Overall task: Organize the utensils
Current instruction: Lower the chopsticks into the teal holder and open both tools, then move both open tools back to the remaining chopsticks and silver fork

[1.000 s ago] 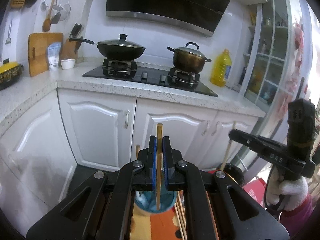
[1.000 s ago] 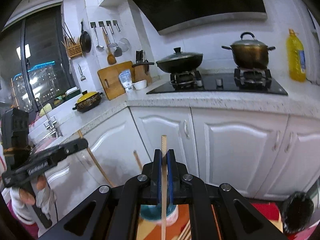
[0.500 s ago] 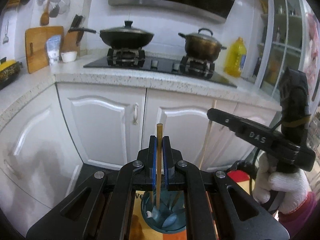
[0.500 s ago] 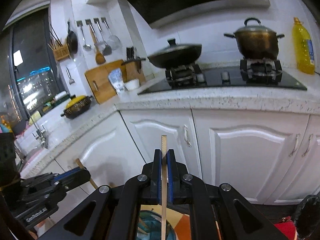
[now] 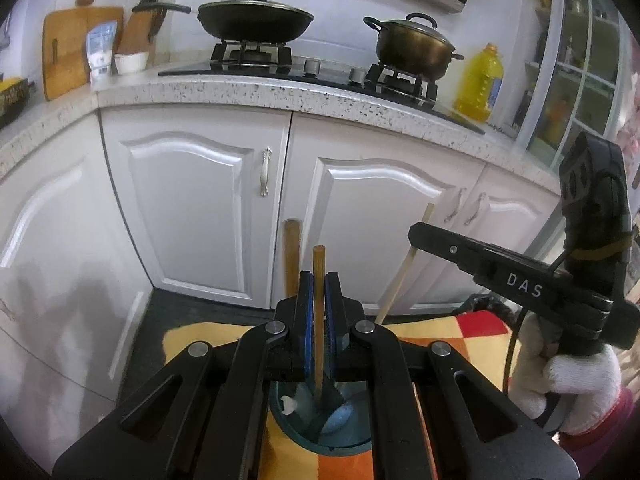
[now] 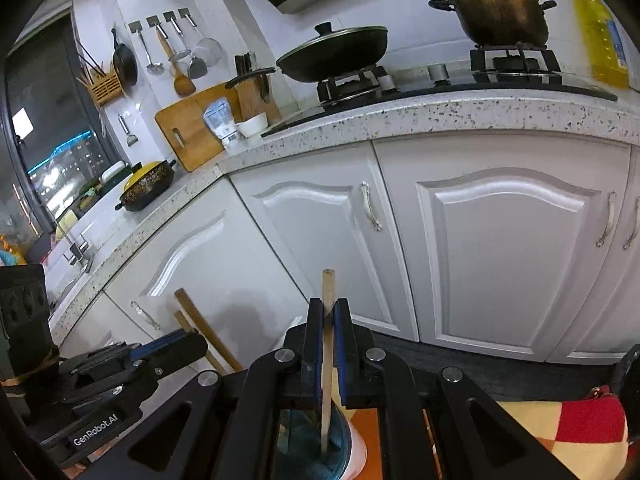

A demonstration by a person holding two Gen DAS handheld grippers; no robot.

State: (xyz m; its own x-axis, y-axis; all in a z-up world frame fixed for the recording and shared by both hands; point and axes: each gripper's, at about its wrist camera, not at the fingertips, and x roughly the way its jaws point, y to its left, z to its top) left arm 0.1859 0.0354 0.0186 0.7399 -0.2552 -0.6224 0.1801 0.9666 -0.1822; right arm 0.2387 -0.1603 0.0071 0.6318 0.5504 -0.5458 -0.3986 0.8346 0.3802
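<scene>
White kitchen cabinets [image 5: 192, 208] fill the background; below them a checked cloth [image 5: 472, 332] carries the teal utensil cup [image 5: 320, 432]. The left gripper [image 5: 319, 320] is clamped on a brown chopstick [image 5: 319, 276], the right gripper [image 6: 329, 344] on a pale chopstick [image 6: 328, 292], both tips inside the cup. The step looks like depositing; next, each should let go.

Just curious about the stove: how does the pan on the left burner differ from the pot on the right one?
The pan is black, wide and shallow with one long handle; the pot is bronze-coloured, deeper and narrower, with two side loop handles. The pan's lid has a knob, the pot's an arched handle. Both sit lidded on burners.
</scene>
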